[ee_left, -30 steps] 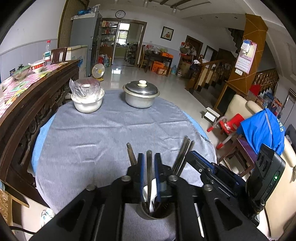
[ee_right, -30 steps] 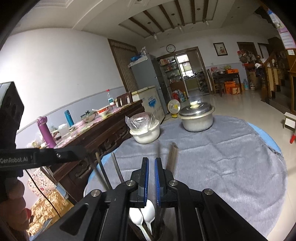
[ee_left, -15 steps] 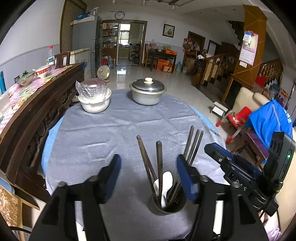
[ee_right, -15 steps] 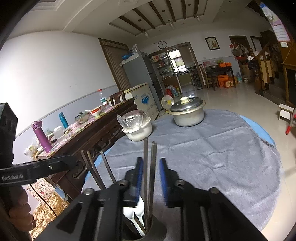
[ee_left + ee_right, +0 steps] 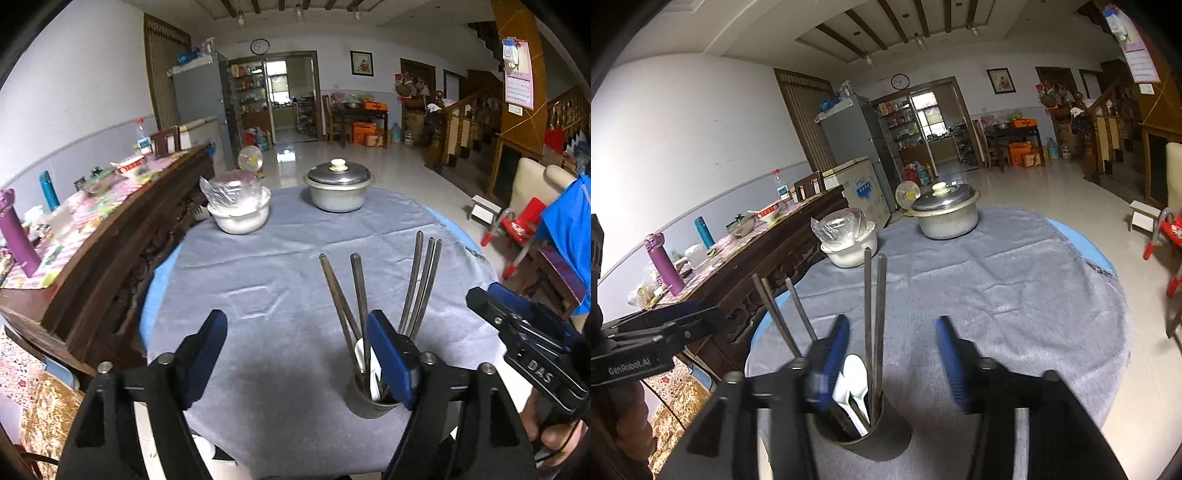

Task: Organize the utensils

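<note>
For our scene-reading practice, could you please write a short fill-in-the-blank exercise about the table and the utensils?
1. The chopsticks and white spoons stand in a dark ____.
2. The metal pot is covered by a ____.
3. The white bowl holds something wrapped in clear ____.
4. The table is covered by a ____ cloth.

Missing words: cup; lid; plastic; grey

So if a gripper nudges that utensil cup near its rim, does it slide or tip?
Probably tips. The cup looks narrow, with tall chopsticks leaning outward well above its rim, so likely top-heavy. The cloth looks fuzzy, so the base may catch rather than slide. A low push seems safer.
</note>
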The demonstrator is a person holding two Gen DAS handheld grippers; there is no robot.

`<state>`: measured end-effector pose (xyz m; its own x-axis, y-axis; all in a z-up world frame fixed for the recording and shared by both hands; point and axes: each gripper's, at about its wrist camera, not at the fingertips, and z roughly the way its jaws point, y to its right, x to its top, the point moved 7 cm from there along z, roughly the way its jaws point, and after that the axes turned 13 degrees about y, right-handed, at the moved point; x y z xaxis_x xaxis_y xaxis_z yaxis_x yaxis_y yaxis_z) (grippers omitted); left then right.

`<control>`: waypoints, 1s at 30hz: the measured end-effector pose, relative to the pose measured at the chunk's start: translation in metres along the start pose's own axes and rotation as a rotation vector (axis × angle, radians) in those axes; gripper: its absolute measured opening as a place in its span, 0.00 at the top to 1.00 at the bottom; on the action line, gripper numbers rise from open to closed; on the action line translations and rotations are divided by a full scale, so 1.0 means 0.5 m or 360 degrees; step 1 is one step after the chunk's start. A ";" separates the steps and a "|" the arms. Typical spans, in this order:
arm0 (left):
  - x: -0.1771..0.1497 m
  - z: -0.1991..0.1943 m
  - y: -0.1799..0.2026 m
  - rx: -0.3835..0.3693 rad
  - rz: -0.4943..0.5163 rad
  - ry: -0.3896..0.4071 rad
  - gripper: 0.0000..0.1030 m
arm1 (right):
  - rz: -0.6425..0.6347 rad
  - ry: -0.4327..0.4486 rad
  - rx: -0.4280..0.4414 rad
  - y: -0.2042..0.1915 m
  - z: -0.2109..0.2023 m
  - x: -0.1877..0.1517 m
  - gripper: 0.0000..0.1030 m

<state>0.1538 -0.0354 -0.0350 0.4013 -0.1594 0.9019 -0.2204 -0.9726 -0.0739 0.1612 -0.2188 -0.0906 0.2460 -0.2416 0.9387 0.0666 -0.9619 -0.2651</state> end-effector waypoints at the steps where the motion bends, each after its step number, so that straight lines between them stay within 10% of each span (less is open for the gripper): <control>1: -0.002 -0.009 -0.002 0.0021 0.0007 0.0014 0.22 | -0.0015 0.0005 0.0002 -0.007 -0.008 0.001 0.46; 15: -0.031 -0.063 -0.042 0.0349 0.0061 0.0093 0.15 | -0.0101 -0.0070 -0.0165 -0.031 -0.089 -0.033 0.40; 30: -0.027 -0.069 -0.048 0.0361 0.0028 0.0125 0.14 | -0.0129 -0.0131 -0.0181 -0.054 -0.102 -0.042 0.40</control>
<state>0.1232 -0.0040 -0.0306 0.3271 -0.1716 0.9293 -0.0177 -0.9843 -0.1756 0.1048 -0.1945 -0.0919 0.3229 -0.1561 0.9335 -0.0192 -0.9872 -0.1585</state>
